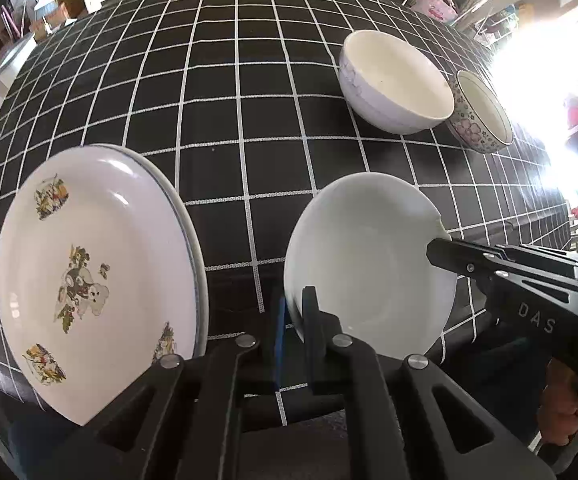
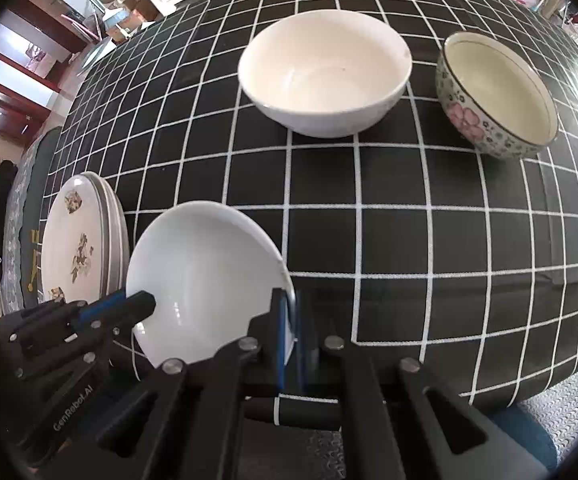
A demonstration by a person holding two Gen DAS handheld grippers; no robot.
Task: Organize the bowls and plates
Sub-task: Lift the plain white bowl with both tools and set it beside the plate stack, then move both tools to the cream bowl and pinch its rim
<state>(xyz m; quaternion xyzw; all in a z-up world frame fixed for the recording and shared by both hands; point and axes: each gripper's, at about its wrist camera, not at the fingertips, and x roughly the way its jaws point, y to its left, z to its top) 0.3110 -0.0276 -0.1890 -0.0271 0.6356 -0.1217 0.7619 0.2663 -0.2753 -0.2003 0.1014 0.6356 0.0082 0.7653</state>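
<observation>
Both grippers hold one plain white deep plate [image 1: 369, 264], also in the right wrist view [image 2: 205, 276], tilted above the table. My left gripper [image 1: 295, 312] is shut on its left rim; it shows in the right wrist view [image 2: 145, 305]. My right gripper [image 2: 289, 320] is shut on its right rim; it shows in the left wrist view [image 1: 439, 250]. A stack of plates with a flower-pattern plate on top [image 1: 89, 280] [image 2: 77, 248] lies to the left. A white bowl [image 1: 393, 80] [image 2: 325, 72] and a floral bowl [image 1: 481, 114] [image 2: 497, 96] stand farther back.
A black tablecloth with a white grid [image 1: 229, 120] [image 2: 409, 240] covers the table. Its front edge drops off at the lower right [image 2: 549, 384]. Room furniture and shelves lie beyond the far edge.
</observation>
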